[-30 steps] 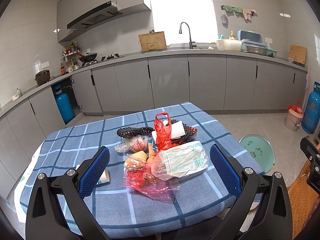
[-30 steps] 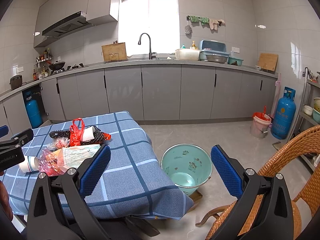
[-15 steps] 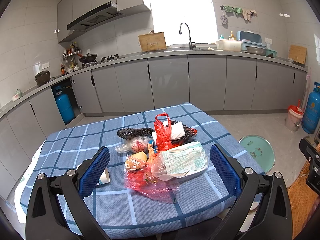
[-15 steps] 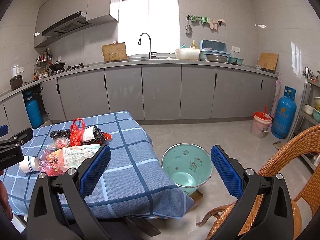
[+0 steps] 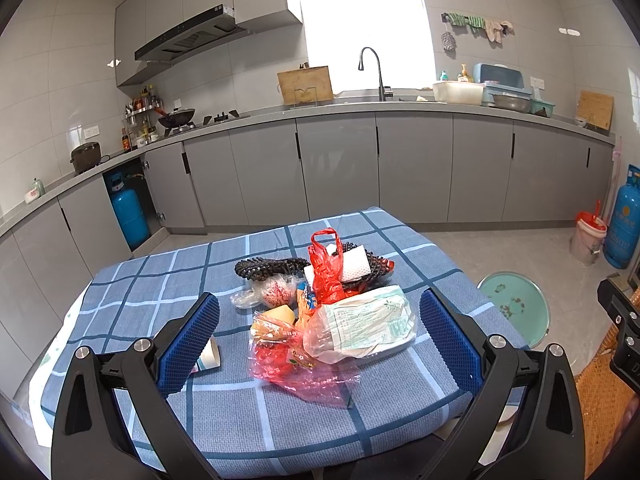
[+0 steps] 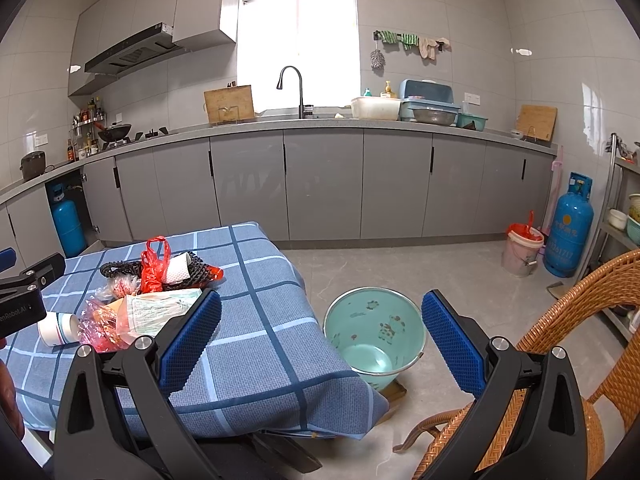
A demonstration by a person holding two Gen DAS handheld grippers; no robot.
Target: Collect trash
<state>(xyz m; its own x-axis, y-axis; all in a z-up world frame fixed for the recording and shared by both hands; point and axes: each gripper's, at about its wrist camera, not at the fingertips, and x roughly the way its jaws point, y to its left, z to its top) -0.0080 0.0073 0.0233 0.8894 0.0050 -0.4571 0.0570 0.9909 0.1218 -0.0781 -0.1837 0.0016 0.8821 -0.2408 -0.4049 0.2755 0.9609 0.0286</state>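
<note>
A heap of trash lies on the blue checked tablecloth [image 5: 140, 300]: a clear bag with a printed white pack [image 5: 360, 324], a crumpled pink wrapper [image 5: 296, 364], a red plastic bag [image 5: 326, 268], a black woven basket [image 5: 276, 268] and a paper cup [image 5: 208, 356] on its side. My left gripper [image 5: 320, 340] stands open, its blue pads on either side of the heap, nearer the camera and touching nothing. My right gripper [image 6: 320, 340] is open too, past the table's right edge, framing a green bucket [image 6: 374, 332] on the floor. The trash heap [image 6: 136, 300] shows at its left.
A wicker chair [image 6: 580, 340] stands at the right, close to my right gripper. A pink bucket [image 6: 522, 248] and a blue gas cylinder [image 6: 568, 224] sit by the far wall. Grey cabinets [image 5: 340, 168] run along the back. Bare floor lies beyond the green bucket.
</note>
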